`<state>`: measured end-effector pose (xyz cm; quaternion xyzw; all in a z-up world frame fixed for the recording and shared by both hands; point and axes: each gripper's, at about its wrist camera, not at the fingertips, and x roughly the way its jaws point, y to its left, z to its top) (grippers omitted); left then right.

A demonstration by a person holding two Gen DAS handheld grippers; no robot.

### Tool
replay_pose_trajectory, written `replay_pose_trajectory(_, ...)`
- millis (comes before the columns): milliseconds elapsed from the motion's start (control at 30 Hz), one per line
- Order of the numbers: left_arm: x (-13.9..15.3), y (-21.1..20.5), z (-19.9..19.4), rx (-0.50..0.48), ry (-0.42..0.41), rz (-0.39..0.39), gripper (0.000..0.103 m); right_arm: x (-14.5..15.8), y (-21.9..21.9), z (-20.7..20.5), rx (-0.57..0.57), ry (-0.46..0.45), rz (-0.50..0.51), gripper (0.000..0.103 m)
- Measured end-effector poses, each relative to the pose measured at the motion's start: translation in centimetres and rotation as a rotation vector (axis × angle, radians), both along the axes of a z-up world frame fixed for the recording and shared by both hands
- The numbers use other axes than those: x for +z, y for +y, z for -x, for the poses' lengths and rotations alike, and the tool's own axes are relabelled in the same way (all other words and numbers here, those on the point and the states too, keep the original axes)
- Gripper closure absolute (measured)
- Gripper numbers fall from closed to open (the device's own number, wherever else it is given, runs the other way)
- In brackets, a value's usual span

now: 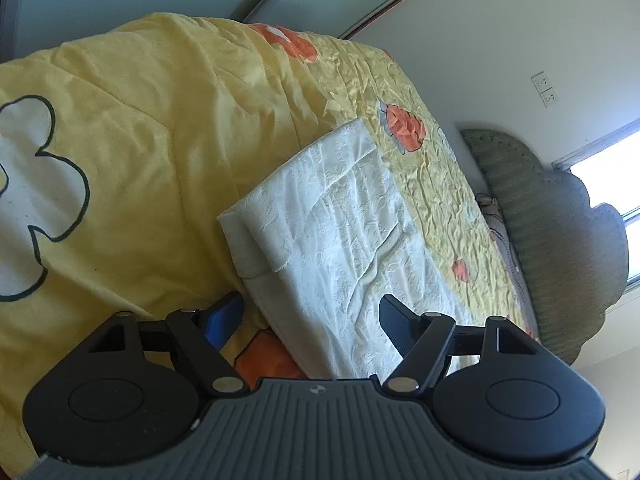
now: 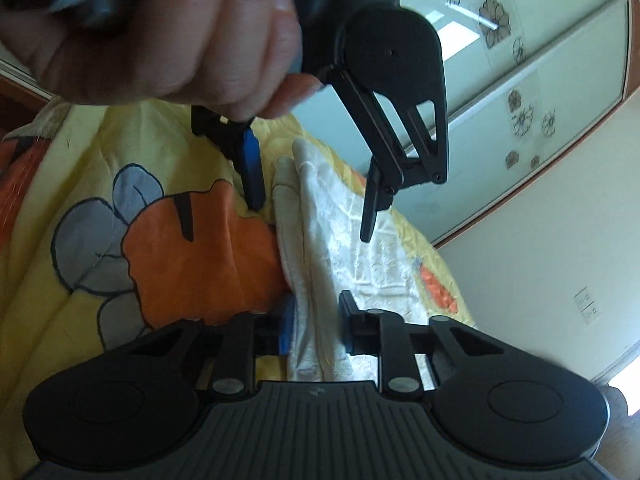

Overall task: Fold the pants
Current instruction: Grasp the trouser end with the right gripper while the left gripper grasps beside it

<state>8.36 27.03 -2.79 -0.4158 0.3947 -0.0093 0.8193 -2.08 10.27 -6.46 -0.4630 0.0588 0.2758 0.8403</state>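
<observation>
Right gripper (image 2: 316, 322) pinches the white pants' (image 2: 352, 248) folded edge at the bed's (image 2: 168, 264) near side — left gripper (image 2: 312, 216) straddles it, spread — likely closing next, then lifting together.

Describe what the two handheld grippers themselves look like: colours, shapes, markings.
Both grippers are matte black. The left gripper has a ribbed grey centre plate with a small round marking, flanked by two round black housings. Thin linkage bars with silver pivot pins carry the fingers: one blue, one black and ribbed. The right gripper is built the same. No cables or sleeves show.
</observation>
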Motion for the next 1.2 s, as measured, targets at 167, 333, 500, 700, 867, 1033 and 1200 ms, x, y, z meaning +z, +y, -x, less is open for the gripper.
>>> replay_pose_trajectory(167, -0.8, 0.1, -1.0, 0.000, -0.037, 0.114, 0.027, 2.7, -1.3, -1.5, -0.052, 0.077, -0.169, 0.087)
replay_pose_trajectory(333, -1.6, -0.3, -3.3, 0.005, -0.046, 0.146, 0.027, 3.0, -1.4, -2.6, -0.057, 0.188, -0.184, 0.084)
replay_pose_trajectory(500, -1.6, -0.3, -4.5, 0.000, -0.064, 0.116, 0.034, 4.8, -2.8, -2.1, 0.041, 0.366, -0.237, 0.080)
replay_pose_trajectory(700, -1.4, -0.5, -5.1, 0.008, -0.068, -0.004, 0.071, 7.6, -7.0, -7.8, -0.155, 0.497, -0.499, 0.080)
replay_pose_trajectory(867, 0.3, -2.5, -4.3, -0.005, -0.100, -0.219, 0.089, 4.6, -7.2, -9.7, -0.220, 0.599, -0.447, 0.080)
replay_pose_trajectory(1033, 5.8, -7.7, -1.7, -0.038, -0.251, -0.435, 0.090, 7.8, -11.1, -10.7, -0.202, 0.596, -0.771, 0.079)
replay_pose_trajectory(1200, 10.6, -14.6, 1.7, -0.148, -0.448, -0.528, 0.090, 9.5, -14.7, -11.2, -0.187, 0.652, -0.957, 0.074)
